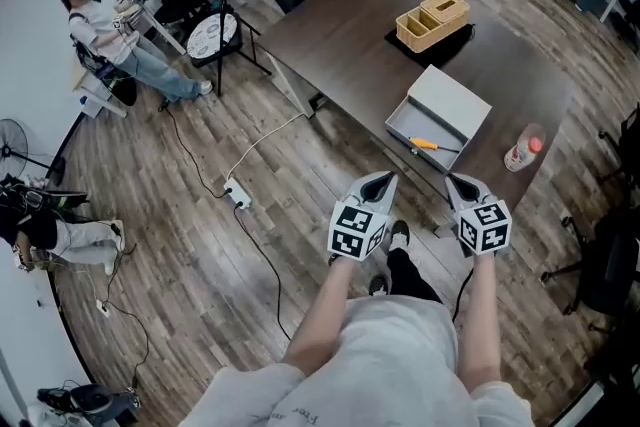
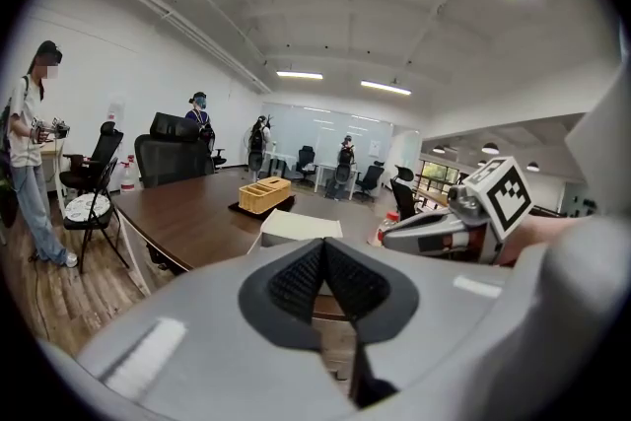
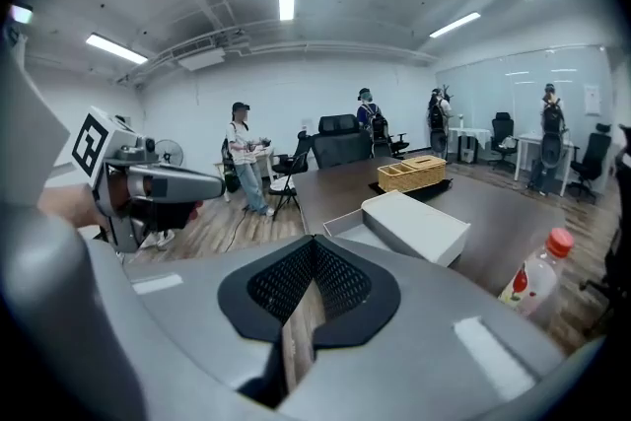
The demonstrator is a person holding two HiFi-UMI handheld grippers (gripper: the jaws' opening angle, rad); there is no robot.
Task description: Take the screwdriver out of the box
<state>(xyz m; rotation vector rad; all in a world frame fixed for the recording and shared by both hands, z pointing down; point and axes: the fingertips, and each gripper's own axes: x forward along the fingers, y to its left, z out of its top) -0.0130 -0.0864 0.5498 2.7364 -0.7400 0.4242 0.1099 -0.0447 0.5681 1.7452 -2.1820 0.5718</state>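
The screwdriver (image 1: 428, 144) lies in the open box (image 1: 448, 100) near the table's (image 1: 350, 35) near edge, with its orange handle to the left, its shaft to the right, and the raised lid behind it. Both tools hang short of that edge over the floor. The left gripper (image 1: 378, 185) has its jaws closed together on nothing, and so has the right gripper (image 1: 462, 187). The step in hand looks like the approach. The right one is nearer the box, so it should probably open wide before it crosses the box's low front wall. It should then come down across the handle, not the thin shaft, and close firmly. The lift should go straight up, clear of wall and lid. The left could steady the box's left side if it slides. The bottle (image 1: 522, 151) near the table's right edge needs a clear berth.
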